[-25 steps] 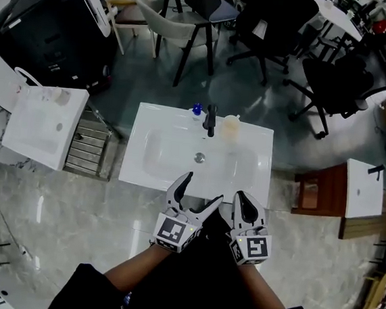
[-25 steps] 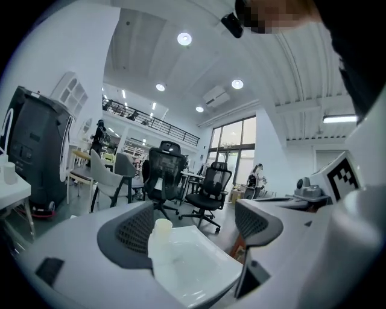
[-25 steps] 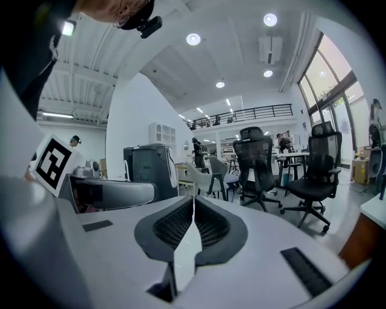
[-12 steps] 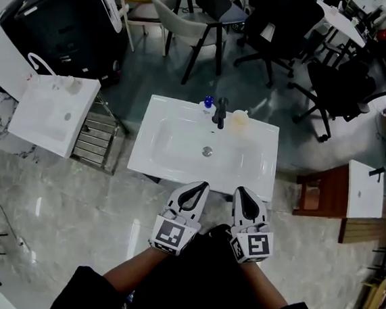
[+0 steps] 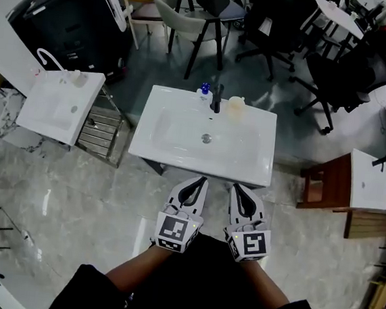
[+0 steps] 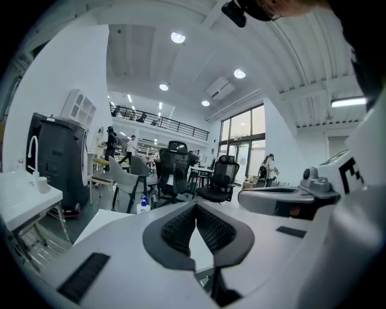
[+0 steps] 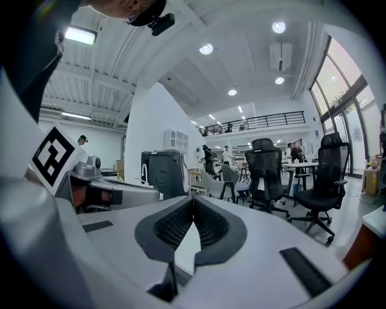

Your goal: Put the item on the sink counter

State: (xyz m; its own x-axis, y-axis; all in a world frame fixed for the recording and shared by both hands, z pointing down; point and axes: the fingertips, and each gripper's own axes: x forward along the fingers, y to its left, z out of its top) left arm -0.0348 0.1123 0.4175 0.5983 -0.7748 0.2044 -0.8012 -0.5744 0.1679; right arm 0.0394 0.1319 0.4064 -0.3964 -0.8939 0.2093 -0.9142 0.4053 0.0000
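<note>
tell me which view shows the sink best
The head view: the whole sink shows from above. The left gripper view catches only a white corner beside its jaws; the right gripper view only a white sliver between its jaws.

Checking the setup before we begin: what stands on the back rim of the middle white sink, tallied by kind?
On the back rim of the middle sink:
Black faucet: 1
Blue-topped bottle: 1
Pale yellowish container: 1
Total: 3
</note>
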